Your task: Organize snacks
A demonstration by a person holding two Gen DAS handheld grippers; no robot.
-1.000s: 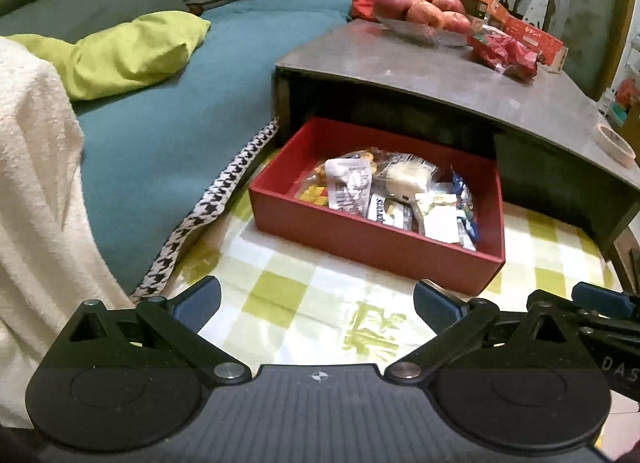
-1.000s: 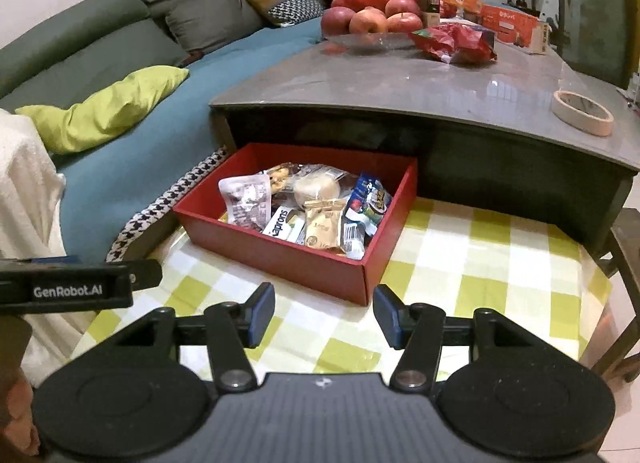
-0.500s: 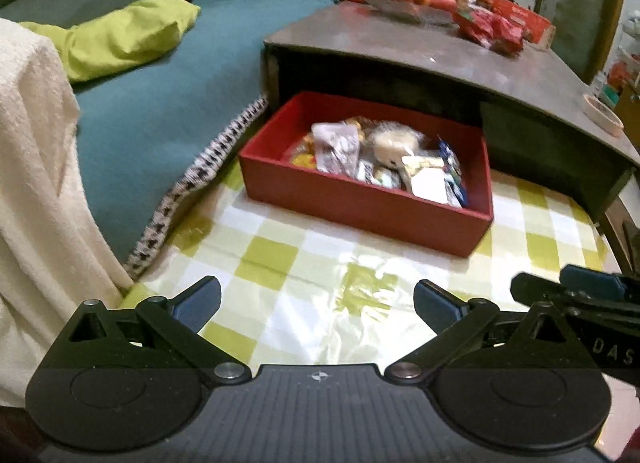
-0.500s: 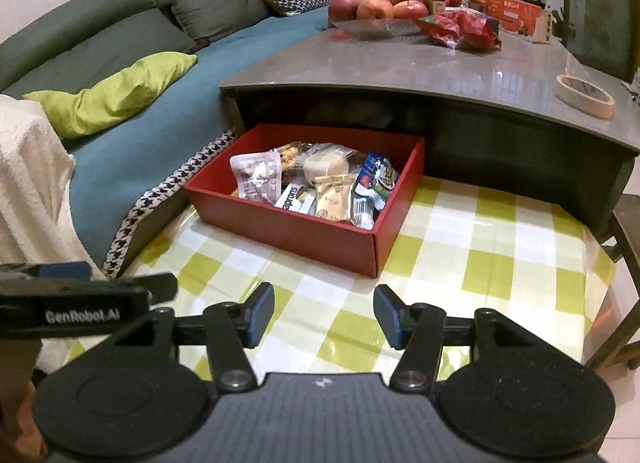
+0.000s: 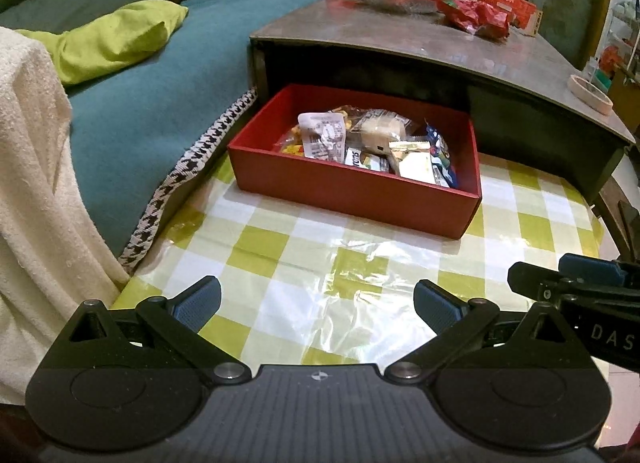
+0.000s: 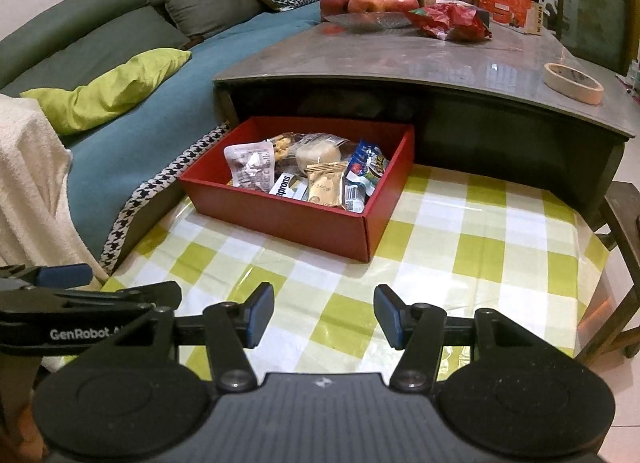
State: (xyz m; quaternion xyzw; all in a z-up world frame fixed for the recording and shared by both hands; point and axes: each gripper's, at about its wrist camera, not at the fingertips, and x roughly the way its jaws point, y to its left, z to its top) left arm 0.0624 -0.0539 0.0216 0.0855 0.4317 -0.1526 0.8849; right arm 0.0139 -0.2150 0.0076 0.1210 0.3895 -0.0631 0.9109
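The left gripper hangs over the green-and-white checked cloth with its fingers spread wide and nothing between them. Beyond the fingertips, slightly to their right, stands the red box on the same cloth, its far side against the dark front of the bench. The box holds the snack packets, lying in a loose heap: a pale crinkled pouch toward the left, a wrapped bun in the middle, flat sachets and a blue packet toward the right.

The right gripper points down at the cloth too, its fingers partly open, narrower than the left pair, and empty. From here the box lies ahead of the fingertips and a little to the left, well apart from them. Part of the left gripper's black frame shows beside the left finger at the edge of this view; in the left wrist view the right gripper shows likewise, just past the right finger.

On the bench top, far beyond both pairs of fingers, sit a glass dish of apples, a crumpled red bag and orange cartons; a roll of tape lies off to the right. Left of the fingers runs a sofa with a teal cover, a lime-green cushion and a cream towel.
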